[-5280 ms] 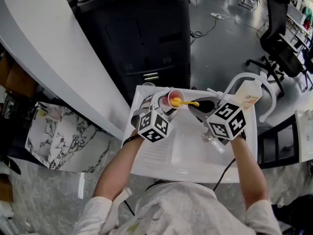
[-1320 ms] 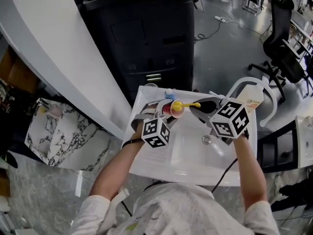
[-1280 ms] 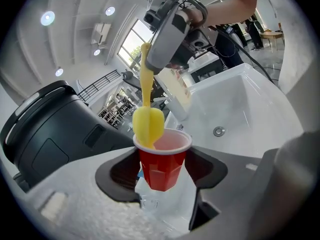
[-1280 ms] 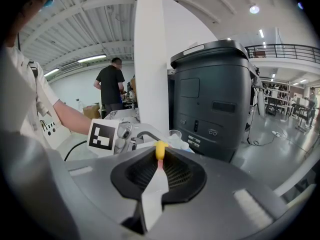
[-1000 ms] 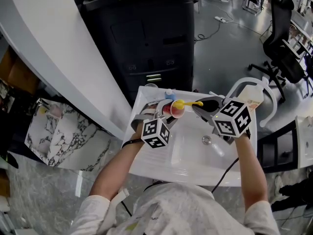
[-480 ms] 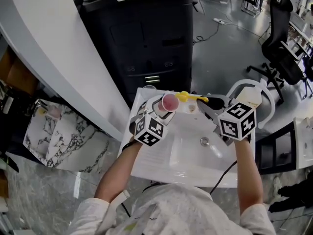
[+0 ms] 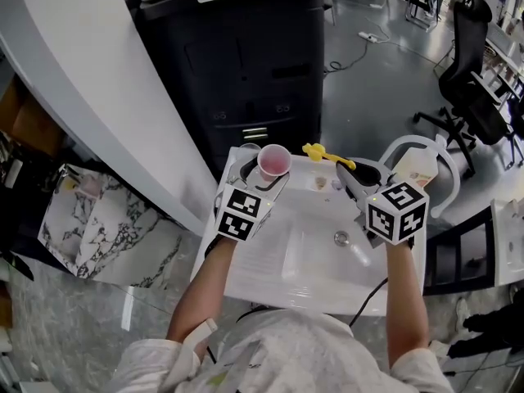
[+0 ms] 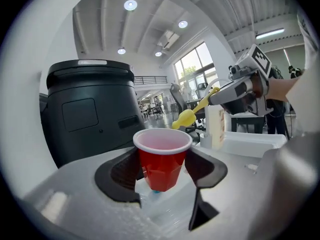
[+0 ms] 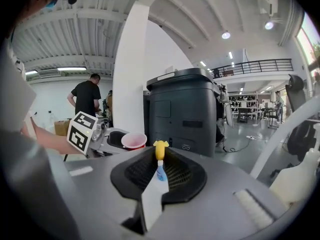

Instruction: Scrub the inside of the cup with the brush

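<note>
In the left gripper view a red cup [image 8: 162, 164] with a white rim stands upright between the jaws of my left gripper [image 8: 162, 160], which is shut on its sides. From the head view the cup [image 7: 273, 162] hangs over the sink's far left corner, mouth up, with the left gripper [image 7: 264, 180] below it. My right gripper [image 9: 159, 176] is shut on the white handle of a brush [image 9: 160, 150] with a yellow head. The brush [image 7: 316, 151] is in the air to the right of the cup, clear of it, sticking out from the right gripper [image 7: 357, 175].
A white sink [image 7: 270, 260] with a drain [image 7: 341, 237] lies under both grippers. A soap bottle [image 7: 413, 170] and a curved white faucet [image 7: 405, 142] stand at its right rim. A big black bin [image 7: 237, 64] stands behind the sink, and an office chair [image 7: 475, 80] is at the far right.
The brush head has come out of the cup and moved off to the right. The cup has risen and rolled from tilted toward the brush to upright. Both grippers are higher.
</note>
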{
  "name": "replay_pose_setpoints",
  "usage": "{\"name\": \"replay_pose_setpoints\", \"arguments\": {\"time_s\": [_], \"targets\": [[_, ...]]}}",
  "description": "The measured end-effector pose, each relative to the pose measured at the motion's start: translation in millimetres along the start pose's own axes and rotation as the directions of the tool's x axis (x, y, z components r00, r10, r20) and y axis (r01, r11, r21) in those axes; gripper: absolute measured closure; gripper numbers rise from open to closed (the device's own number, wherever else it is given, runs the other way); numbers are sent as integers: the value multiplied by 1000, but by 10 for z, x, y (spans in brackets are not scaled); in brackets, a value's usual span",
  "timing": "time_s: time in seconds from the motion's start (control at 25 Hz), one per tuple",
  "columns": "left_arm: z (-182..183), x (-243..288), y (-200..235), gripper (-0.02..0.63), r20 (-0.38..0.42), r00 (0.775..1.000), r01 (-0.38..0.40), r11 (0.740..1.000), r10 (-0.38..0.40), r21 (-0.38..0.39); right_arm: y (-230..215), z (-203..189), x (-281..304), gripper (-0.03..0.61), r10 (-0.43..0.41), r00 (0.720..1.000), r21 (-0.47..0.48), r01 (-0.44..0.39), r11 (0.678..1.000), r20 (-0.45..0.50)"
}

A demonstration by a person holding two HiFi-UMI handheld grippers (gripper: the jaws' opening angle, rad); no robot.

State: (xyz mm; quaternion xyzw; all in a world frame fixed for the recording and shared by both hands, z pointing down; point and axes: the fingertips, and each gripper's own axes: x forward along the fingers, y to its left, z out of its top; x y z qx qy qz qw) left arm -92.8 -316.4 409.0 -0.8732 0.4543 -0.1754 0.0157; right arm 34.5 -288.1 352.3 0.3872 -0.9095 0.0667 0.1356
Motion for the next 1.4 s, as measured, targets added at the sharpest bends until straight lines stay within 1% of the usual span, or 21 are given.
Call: {"name": "replay_pose_setpoints", "arguments": {"time_s": [0.16,0.44,0.6,0.8,1.4], "targets": [[29,-107,61,328,21,1000,-20,993,23,-120,-92,-2,-44,545,-55,997,50,52,997,59],[18,-223,192,327,28,995,-87,980,94,-178,-197,0,-122,545,-156,980,76,147,986,125],[23,-225,219,327,29,993,-104,980,111,-171,-203,-43,-117,545,-172,976,94,160,983,136],[4,-217,211,327,23,993,-108,980,114,-168,-216,-31,-114,545,-186,973,85,175,981,140],[28,-220,228,327,27,993,-111,980,117,-165,-203,18,-122,545,-180,972,75,170,982,152]]}}
